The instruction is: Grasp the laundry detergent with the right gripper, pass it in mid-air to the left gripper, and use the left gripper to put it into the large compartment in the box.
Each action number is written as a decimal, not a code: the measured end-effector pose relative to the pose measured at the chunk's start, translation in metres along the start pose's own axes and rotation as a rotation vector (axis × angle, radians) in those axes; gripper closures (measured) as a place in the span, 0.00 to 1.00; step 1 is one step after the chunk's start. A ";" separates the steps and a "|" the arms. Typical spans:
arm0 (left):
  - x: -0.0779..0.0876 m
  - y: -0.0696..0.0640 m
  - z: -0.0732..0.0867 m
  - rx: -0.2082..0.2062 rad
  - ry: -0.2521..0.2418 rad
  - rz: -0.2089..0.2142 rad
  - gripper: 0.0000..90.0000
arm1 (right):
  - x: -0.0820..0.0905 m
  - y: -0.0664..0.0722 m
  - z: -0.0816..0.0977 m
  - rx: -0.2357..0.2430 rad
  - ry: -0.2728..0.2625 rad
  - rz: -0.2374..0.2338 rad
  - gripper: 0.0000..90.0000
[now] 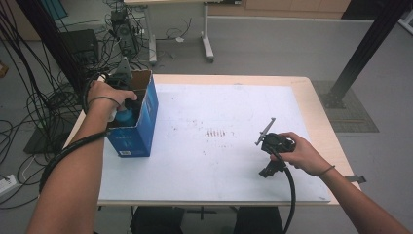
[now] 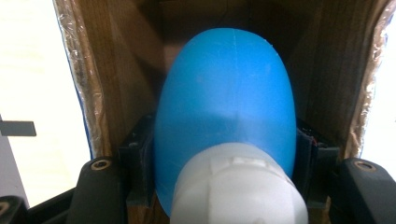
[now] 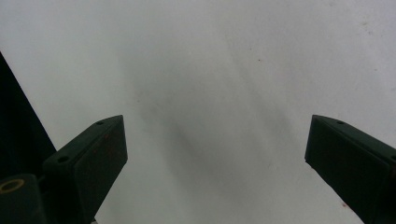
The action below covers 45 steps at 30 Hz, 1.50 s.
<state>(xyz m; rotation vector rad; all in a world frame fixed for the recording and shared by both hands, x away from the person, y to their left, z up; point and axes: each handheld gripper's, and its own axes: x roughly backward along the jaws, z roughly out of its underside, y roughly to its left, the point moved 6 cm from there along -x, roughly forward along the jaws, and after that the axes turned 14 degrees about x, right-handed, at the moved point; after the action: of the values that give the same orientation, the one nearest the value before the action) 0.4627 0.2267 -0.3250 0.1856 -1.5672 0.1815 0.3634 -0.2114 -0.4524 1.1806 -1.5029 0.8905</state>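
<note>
1. Holding the blue bulb [image 2: 224, 93] by its sides, your left gripper [image 2: 224, 154] is clamped on it, with the bulb's white base [image 2: 238, 186] toward the camera and its rounded end pointing into the cardboard box [image 2: 116, 84].
2. Judging from the left gripper view, the bulb is already between the box's brown inner walls, so the insertion looks well under way; releasing it and drawing your gripper out is what remains.
3. Your right gripper [image 3: 215, 158] is idle over the white counter [image 3: 224, 56], its jaws wide apart with nothing between them.
4. From the high view, your right hand [image 1: 299, 153] rests at the near right of the counter, well apart from the box.
5. Farther off at the left edge, the blue box [image 1: 139, 122] stands upright with its top flaps open, your left hand [image 1: 104, 95] above the opening.
6. A small white label sits low on the box's near face, but its print is too small to read; no brand is legible on the bulb either.
</note>
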 end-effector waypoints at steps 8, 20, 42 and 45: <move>0.000 0.000 0.000 0.004 0.000 -0.002 0.41 | 0.001 -0.001 0.001 -0.001 -0.003 0.003 0.06; 0.000 0.000 0.001 -0.003 0.004 -0.003 0.41 | 0.000 0.000 0.000 0.003 -0.003 0.003 0.06; 0.015 0.000 0.005 -0.005 -0.004 -0.013 0.38 | 0.002 0.001 0.000 0.006 -0.007 0.002 0.06; 0.023 -0.002 0.005 -0.008 -0.015 -0.007 0.36 | 0.003 0.002 -0.001 0.007 -0.010 0.004 0.06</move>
<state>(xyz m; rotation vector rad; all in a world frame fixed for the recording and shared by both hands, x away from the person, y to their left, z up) 0.4581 0.2233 -0.3022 0.1871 -1.5814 0.1688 0.3620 -0.2107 -0.4492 1.1889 -1.5118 0.8941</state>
